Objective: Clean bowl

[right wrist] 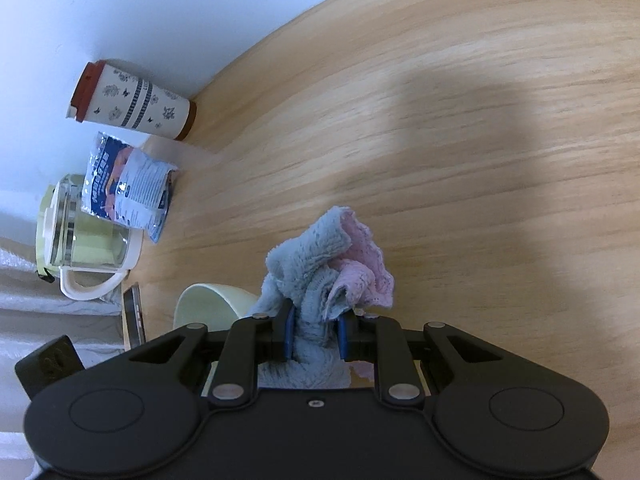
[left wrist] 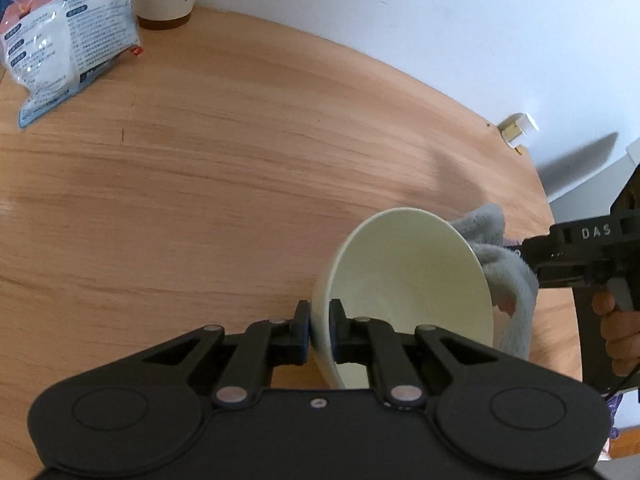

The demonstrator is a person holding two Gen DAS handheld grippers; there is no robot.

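Bowl: pale cream bowl [left wrist: 404,280], pinched by its rim and held tipped on edge above the wooden table [left wrist: 220,168], its mouth turned toward the left wrist camera.
Left gripper: left gripper [left wrist: 319,334] is clamped on the bowl's near rim, one finger inside, one outside.
Right gripper: right gripper [right wrist: 314,338] is squeezed on a bunched grey and pink cloth [right wrist: 320,264], held just beside the bowl's outer wall.
Contact: cloth seems to touch the outside, though the bowl hides the meeting point.
Progress: inside looks free of marks; whether the wiping is nearly over or mostly ahead, the views do not settle.
Surroundings: snack packet [left wrist: 60,36], lidded floral tumbler [right wrist: 132,100] and glass kettle [right wrist: 84,236] stand well apart by the wall.
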